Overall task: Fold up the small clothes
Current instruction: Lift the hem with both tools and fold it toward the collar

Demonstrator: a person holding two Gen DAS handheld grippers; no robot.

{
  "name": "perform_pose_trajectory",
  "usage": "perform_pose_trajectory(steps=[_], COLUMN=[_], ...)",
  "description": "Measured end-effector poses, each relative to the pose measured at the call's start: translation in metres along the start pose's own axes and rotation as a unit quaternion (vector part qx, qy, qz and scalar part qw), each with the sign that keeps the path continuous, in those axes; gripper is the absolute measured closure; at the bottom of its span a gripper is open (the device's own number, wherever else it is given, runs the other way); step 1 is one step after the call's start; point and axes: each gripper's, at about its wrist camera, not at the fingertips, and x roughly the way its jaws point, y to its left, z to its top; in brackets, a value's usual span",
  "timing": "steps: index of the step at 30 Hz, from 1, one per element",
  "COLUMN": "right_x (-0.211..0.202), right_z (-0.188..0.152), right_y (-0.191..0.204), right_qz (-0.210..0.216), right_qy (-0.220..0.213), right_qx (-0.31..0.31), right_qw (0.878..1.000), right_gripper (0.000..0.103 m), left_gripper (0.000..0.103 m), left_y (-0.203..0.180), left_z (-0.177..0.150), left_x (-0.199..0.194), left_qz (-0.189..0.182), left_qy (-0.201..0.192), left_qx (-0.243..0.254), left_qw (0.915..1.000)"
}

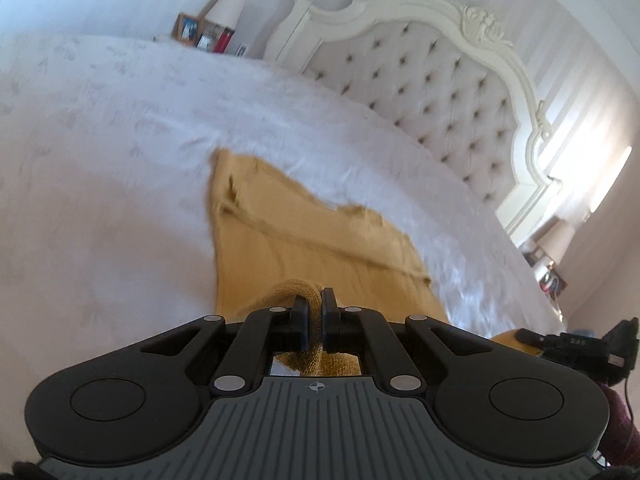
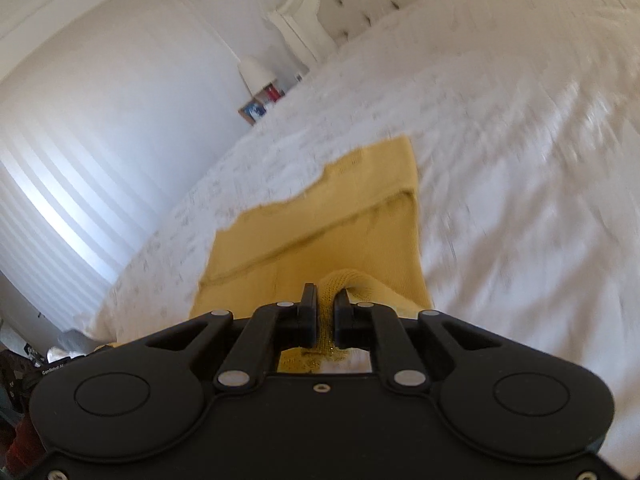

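A mustard-yellow knitted garment [image 1: 304, 236] lies spread on the white bed cover, its near edge lifted. My left gripper [image 1: 316, 300] is shut on a bunched fold of its near edge. In the right wrist view the same yellow garment [image 2: 320, 216] stretches away over the bed, and my right gripper [image 2: 325, 300] is shut on another part of its near edge. The right gripper also shows at the lower right of the left wrist view [image 1: 576, 344]. Both views are motion-blurred.
The white bed cover [image 1: 120, 152] fills most of both views. A tufted headboard with a carved white frame [image 1: 432, 80] stands at the far end. A bedside lamp [image 1: 226, 8] and picture frames [image 1: 188, 28] sit beyond the bed. A second lamp [image 1: 558, 240] stands at the right.
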Motion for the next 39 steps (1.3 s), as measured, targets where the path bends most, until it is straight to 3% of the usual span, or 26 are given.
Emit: perform_pose_trajectory(steps=[8,15,27,35,37,39], right_x=[0.039,0.1,0.207,0.243,0.241,0.236], right_z=[0.049,0.096,0.121,0.114,0.114,0.115], right_y=[-0.004,-0.008,-0.041,-0.051,-0.051,-0.051], right_qz=[0.007,0.001,-0.059,-0.089,-0.087,-0.081], right_qy=[-0.04,-0.055,-0.025,0.006,0.001,-0.009], right_qx=[0.008,0.013,0.027,0.007,0.008,0.007], right_qw=[0.999,0.998,0.998,0.996,0.996,0.997], right_gripper=[0.087,0.087,0.087,0.085,0.084,0.071], left_gripper=[0.098,0.098,0.098,0.096,0.092,0.078], left_y=[0.001,0.007,0.045,0.066,0.071,0.07], left_z=[0.049,0.09,0.108,0.103,0.105,0.108], left_x=[0.03,0.076,0.167,0.204,0.211,0.209], left_qz=[0.0,0.015,0.087,0.137,0.14,0.14], left_qy=[-0.046,-0.062,-0.034,-0.004,0.012,0.015], left_qx=[0.007,0.008,-0.008,-0.009,-0.01,0.0], left_qw=[0.9989,0.998,0.9956,0.9905,0.99,0.99])
